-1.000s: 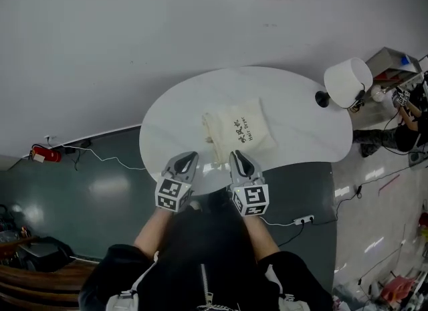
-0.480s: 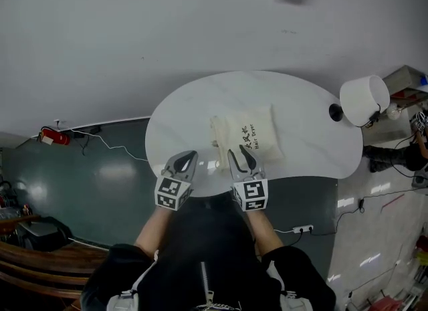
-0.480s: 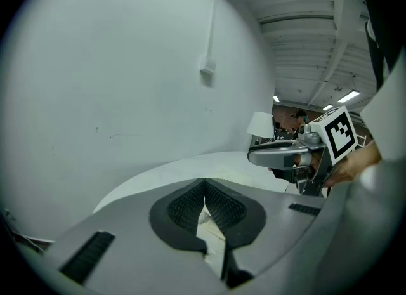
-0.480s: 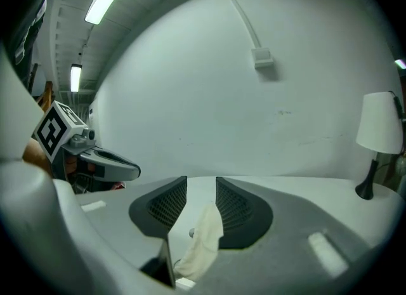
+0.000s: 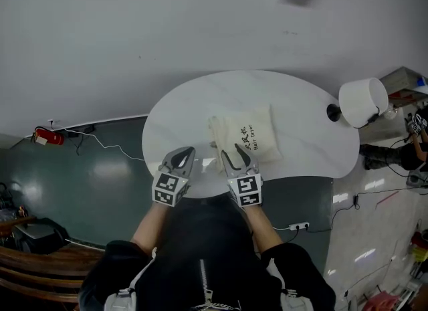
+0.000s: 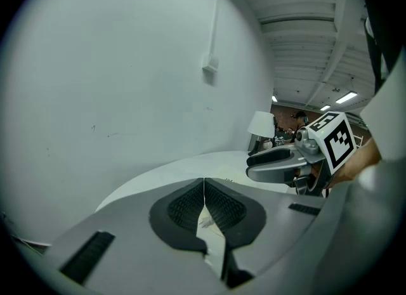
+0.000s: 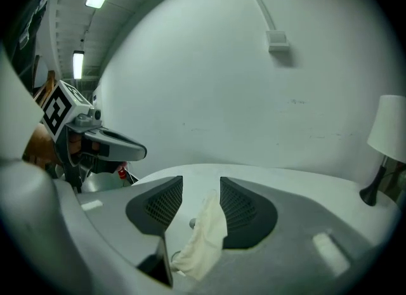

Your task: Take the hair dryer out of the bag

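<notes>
Hair dryer: not seen in any view; it is judged to be inside the bag (image 5: 249, 136), which lies flat on the table (image 5: 180, 112).
Head view, right gripper (image 5: 235, 153): the jaws are set apart, having just been opening; the bag's near corner is met at their tips.
Head view, left gripper (image 5: 182, 156): the jaws are pressed together and empty; the bag lies just beside it, to its right.
Left gripper view: the pads are seen touching, with nothing between them.
Right gripper view: a fold of the bag's cream cloth is seen between the spread pads, not clamped.
Meaning: a grip on the bag's corner is judged to be in preparation; the hair dryer is not yet drawn out.
</notes>
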`<state>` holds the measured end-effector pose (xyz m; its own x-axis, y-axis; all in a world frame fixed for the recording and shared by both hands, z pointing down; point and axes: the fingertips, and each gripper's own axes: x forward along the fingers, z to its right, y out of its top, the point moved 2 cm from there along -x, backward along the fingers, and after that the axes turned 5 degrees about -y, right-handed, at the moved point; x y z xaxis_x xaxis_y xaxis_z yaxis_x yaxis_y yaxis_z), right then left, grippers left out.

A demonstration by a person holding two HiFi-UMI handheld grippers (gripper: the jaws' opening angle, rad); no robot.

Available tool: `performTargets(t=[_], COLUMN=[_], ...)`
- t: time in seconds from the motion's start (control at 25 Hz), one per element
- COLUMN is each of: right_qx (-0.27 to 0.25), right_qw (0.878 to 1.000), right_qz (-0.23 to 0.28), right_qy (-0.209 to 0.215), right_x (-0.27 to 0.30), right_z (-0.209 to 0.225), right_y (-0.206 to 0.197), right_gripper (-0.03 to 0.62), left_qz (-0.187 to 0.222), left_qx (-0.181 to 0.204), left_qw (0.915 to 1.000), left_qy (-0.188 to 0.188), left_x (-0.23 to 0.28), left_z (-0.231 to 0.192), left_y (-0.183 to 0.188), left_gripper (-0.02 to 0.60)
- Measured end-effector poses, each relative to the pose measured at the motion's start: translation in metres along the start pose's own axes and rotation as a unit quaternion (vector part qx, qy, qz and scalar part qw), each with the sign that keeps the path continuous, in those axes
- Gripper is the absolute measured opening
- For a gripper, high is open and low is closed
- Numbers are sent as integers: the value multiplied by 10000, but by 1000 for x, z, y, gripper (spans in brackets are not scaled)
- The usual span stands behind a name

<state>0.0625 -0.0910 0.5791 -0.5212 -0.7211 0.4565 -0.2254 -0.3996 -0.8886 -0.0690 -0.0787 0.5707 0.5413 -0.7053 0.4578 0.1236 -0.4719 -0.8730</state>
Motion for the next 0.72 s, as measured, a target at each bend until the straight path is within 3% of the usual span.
performTargets(t=[0.36, 0.72], right_qx=[-280, -493], right_qw=[9984, 9943], right_qz=[-482, -939], right_qy=[55, 58], right_x=[27, 48], right_z=[-17, -21], right_y=[-28, -51], right_gripper=[179, 179], left_qz=[-47, -78], left_qx=[-21, 36], left_qw=[9999, 10000], left_qy=[-121, 6], left_x=[-1, -11], left_z=[-15, -30], left_y=[-4, -9], left_gripper=[12, 12])
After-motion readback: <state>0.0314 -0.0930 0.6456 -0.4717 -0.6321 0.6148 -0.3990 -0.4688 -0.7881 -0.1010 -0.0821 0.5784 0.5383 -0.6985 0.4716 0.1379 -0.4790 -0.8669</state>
